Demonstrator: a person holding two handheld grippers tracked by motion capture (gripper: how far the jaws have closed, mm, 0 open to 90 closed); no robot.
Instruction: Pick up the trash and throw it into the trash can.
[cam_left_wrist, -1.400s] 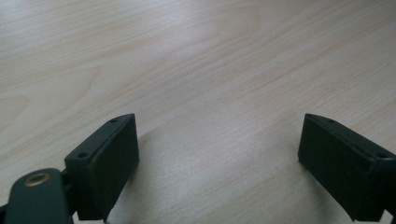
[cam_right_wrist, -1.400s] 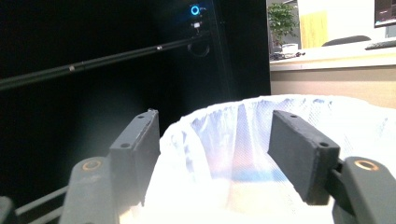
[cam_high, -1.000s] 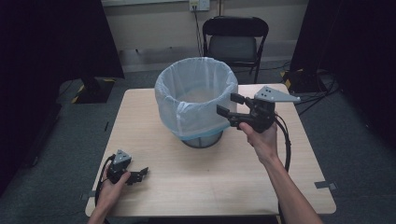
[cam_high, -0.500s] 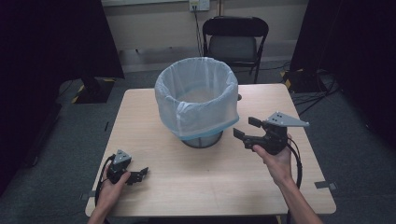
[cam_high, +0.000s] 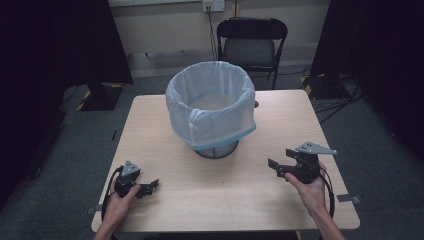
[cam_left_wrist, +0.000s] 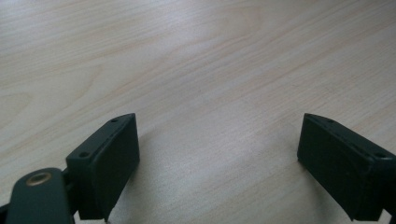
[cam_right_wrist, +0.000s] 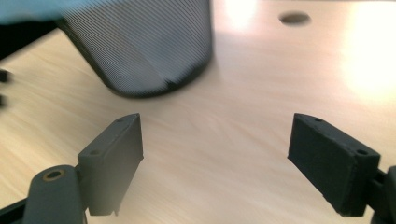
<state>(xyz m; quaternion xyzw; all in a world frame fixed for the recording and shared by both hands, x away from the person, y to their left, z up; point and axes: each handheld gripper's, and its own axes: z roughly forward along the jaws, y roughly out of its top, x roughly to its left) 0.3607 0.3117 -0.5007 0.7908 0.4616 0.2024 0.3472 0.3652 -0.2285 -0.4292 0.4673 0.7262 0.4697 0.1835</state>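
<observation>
While both your grippers stand wide open and hold nothing, rest them low on the table (cam_high: 225, 200). Keep your left gripper (cam_high: 150, 187) and right gripper (cam_high: 274, 167) well apart from the lined bin (cam_high: 211, 107) at the table's middle.

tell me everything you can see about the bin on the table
The bin is a round black mesh wastebasket, upright near the middle of the wooden table, towards its far side. A thin pale blue bag lines it, folded over the rim and hanging far down the outside, so the mesh shows only at the base. It tapers towards the bottom. What shows of the inside looks empty. Neither gripper touches it.
</observation>
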